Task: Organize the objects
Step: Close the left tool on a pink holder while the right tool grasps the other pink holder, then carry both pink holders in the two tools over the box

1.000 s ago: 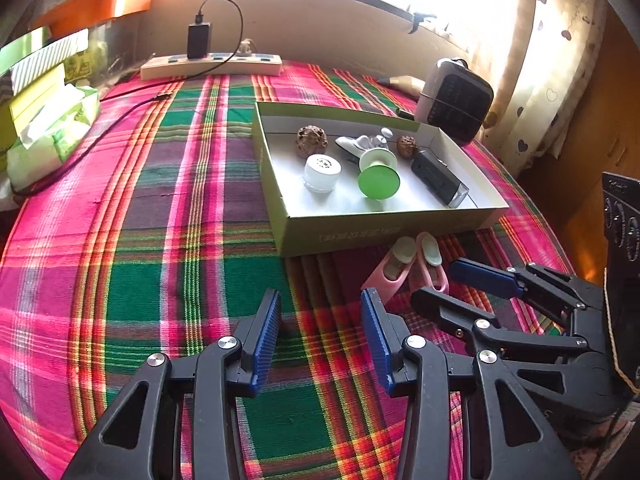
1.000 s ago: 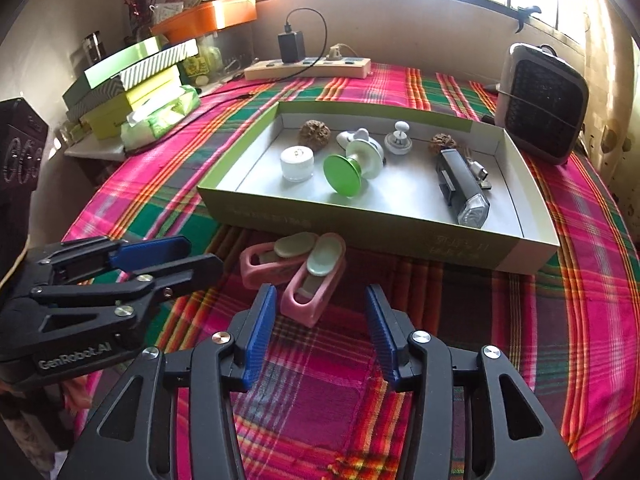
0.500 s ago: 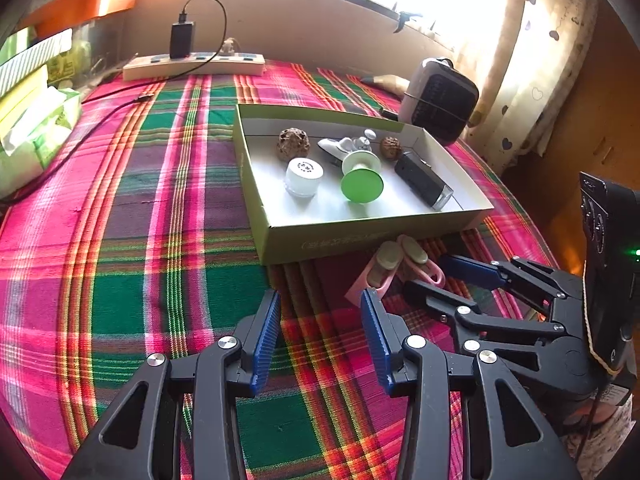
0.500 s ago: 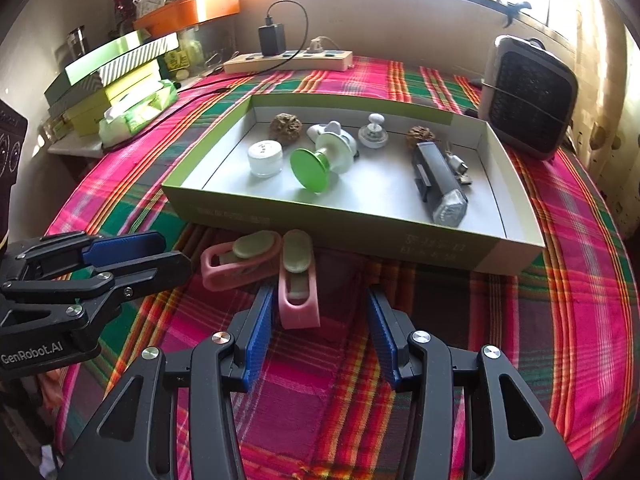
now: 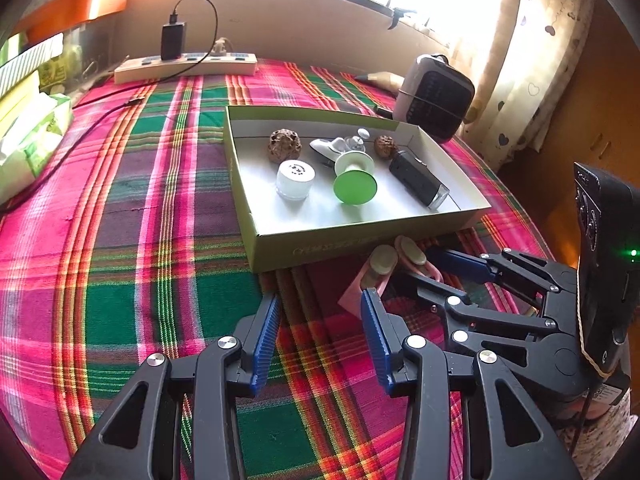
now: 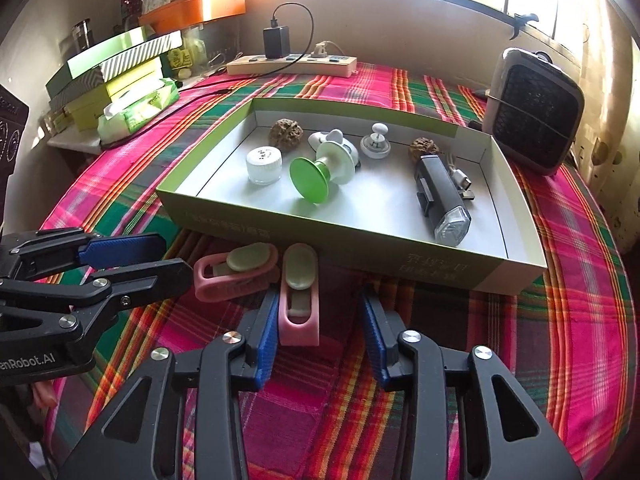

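Two pink clip-shaped holders with pale green pads lie on the plaid cloth in front of a green box [image 6: 360, 248]. One holder [image 6: 236, 276] lies sideways. The other [image 6: 299, 300] points at me, between the jaws of my right gripper [image 6: 320, 304]. Those jaws are closing: the holder sits against the left pad [image 6: 269, 320], and the right pad is still apart from it. My left gripper [image 5: 320, 304] is open over bare cloth, just left of the holders [image 5: 380, 268]. It shows in the right wrist view as the left gripper [image 6: 176, 256]. The box [image 5: 320, 246] holds several small items.
Inside the box lie a white jar [image 6: 264, 166], a green suction cup [image 6: 310, 180], a black lamp [image 6: 440, 200] and two brown nuts. A small heater [image 6: 532, 116] stands at the back right. A power strip [image 6: 292, 65] and stacked boxes [image 6: 116, 76] line the back left.
My right gripper has moved forward until the nearer pink holder lies between its jaws, and the jaws have narrowed a little. The left gripper has stayed where it was, still open.
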Demonstrator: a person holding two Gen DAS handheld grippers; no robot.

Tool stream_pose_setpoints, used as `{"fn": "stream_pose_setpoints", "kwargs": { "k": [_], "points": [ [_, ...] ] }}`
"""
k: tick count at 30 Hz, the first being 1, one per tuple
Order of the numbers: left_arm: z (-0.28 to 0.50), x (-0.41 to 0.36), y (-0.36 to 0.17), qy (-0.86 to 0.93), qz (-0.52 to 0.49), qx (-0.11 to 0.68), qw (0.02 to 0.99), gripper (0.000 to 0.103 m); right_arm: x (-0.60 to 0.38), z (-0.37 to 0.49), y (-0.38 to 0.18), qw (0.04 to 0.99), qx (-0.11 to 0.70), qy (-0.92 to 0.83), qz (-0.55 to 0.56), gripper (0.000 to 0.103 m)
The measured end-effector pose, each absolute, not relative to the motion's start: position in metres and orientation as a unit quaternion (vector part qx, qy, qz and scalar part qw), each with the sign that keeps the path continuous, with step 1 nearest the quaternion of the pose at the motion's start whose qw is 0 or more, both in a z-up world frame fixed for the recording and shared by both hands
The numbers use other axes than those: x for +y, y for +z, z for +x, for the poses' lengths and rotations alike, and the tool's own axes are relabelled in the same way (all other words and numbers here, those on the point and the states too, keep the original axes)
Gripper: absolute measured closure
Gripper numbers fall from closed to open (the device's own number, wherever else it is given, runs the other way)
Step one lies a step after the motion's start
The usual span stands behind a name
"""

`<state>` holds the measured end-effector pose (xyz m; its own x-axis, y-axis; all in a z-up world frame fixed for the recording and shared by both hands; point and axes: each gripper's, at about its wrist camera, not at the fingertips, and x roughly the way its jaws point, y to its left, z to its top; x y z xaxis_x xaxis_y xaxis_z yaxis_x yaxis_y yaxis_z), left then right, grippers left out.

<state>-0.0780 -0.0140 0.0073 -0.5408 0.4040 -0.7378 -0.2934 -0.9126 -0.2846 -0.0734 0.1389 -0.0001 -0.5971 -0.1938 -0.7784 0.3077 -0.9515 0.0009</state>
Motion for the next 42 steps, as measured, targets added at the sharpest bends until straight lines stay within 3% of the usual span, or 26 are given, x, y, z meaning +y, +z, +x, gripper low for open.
{"fn": "stream_pose_setpoints", "kwargs": {
  "k": [8, 42],
  "points": [
    [-0.081, -0.004, 0.01, 0.873, -0.436, -0.047, 0.212, 0.062, 0.145, -0.072, 0.0, 0.141, 0.061, -0.892, 0.425, 0.085],
    [-0.088, 0.041, 0.005, 0.867, -0.449, 0.0, 0.216, 0.061, 0.174, -0.062, 0.0, 0.134, 0.031, -0.894, 0.427, 0.084]
  ]
}}
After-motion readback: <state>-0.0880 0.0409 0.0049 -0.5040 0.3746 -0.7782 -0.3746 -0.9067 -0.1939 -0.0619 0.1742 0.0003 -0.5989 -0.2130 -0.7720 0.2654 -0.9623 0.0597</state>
